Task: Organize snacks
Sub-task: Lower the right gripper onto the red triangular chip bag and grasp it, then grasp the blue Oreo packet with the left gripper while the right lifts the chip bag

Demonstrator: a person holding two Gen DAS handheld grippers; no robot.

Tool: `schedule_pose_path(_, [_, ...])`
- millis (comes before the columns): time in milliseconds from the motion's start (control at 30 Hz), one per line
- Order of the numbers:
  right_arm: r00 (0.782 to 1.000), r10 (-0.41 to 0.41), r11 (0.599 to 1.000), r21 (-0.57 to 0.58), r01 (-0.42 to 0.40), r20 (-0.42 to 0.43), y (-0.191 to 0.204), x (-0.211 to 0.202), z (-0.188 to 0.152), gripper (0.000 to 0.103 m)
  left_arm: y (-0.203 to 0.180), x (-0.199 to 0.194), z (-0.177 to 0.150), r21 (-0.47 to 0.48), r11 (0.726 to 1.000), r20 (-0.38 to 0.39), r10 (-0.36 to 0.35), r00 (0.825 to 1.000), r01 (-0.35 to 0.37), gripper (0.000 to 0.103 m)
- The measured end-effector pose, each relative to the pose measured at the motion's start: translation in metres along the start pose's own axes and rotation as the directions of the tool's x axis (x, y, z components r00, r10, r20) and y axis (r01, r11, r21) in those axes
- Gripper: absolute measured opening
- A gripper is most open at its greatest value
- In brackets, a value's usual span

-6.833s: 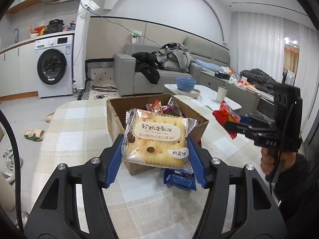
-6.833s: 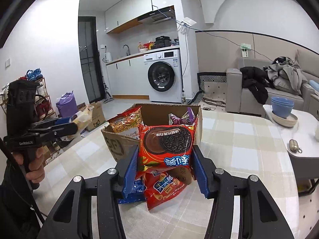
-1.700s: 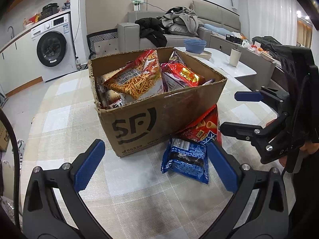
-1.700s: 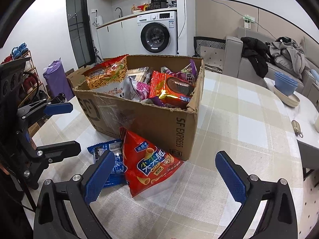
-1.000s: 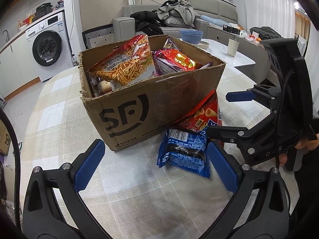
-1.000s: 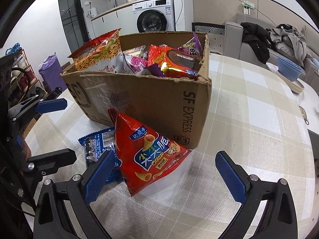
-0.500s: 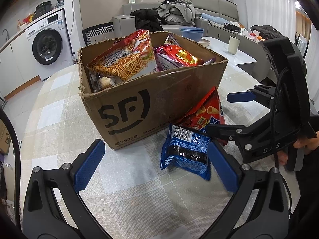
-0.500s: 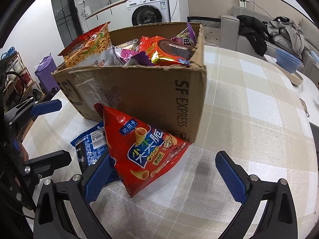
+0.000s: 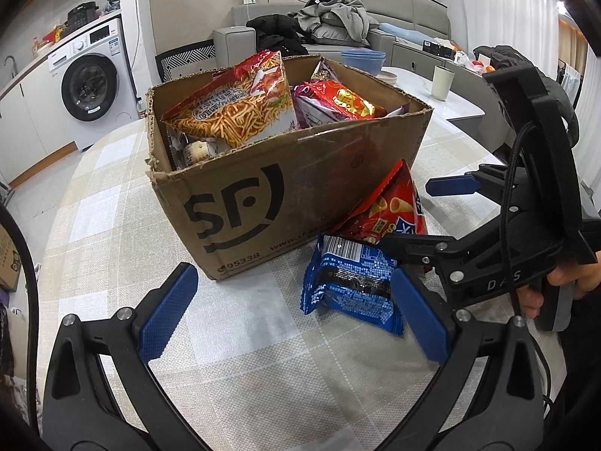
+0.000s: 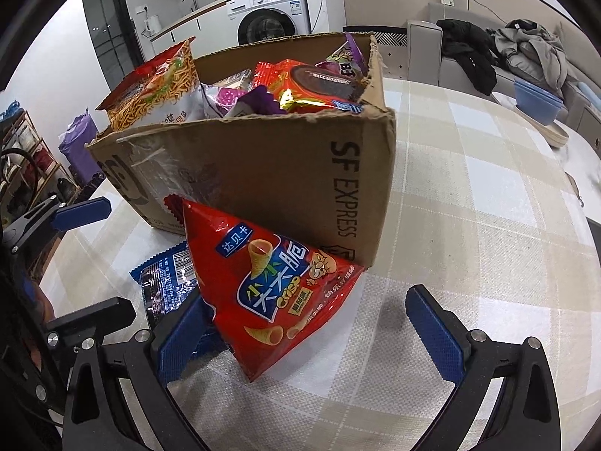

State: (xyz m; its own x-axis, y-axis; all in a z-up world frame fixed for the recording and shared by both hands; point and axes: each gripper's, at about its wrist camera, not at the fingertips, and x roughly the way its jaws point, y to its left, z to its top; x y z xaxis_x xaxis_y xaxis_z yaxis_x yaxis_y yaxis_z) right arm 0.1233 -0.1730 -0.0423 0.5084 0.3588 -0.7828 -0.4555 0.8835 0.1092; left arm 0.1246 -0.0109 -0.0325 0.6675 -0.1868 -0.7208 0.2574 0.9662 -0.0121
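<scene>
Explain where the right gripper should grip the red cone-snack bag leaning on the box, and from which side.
Grip the red bag across its puffed lower body, probably coming from the front, away from the cardboard box. Its top leans on the box wall, so only the front and sides are free. The right gripper is open, already straddling that end.

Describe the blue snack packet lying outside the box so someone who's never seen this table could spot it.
Find the open cardboard box on the checked tablecloth. Just in front of its printed side, two packets lie on the cloth. Yours is the flat blue packet with the barcode; its neighbour, the red cone-snack bag, leans against the box.
</scene>
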Motion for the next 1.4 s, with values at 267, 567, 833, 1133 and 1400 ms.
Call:
schedule_pose_path(267, [0.999,0.037,0.999,0.019,-0.037,-0.006,-0.011,0.004,0.002,0.102,0.0,-0.002,-0.003,-0.005,1.0,0.004,0.004,1.0,-0.004,0.102])
schedule_pose_path(567, [0.994,0.107,0.994,-0.015,-0.107,0.005,-0.009,0.002,0.001,0.073,0.002,-0.002,-0.004,-0.01,1.0,0.006,0.005,1.0,-0.005,0.102])
schedule_pose_path(833, [0.995,0.1,0.995,-0.03,-0.1,0.002,-0.008,0.0,0.002,0.064,0.003,-0.001,-0.003,-0.005,1.0,0.008,0.005,1.0,-0.005,0.102])
schedule_pose_path(1133, [0.994,0.109,0.993,-0.044,-0.108,0.008,-0.002,-0.009,0.001,0.059,0.001,0.0,-0.005,-0.007,1.0,0.008,0.005,1.0,-0.005,0.102])
schedule_pose_path(1400, [0.989,0.149,0.988,0.035,-0.15,0.019,-0.014,-0.003,0.003,0.08,-0.002,-0.001,-0.006,-0.003,1.0,0.006,0.005,1.0,-0.005,0.102])
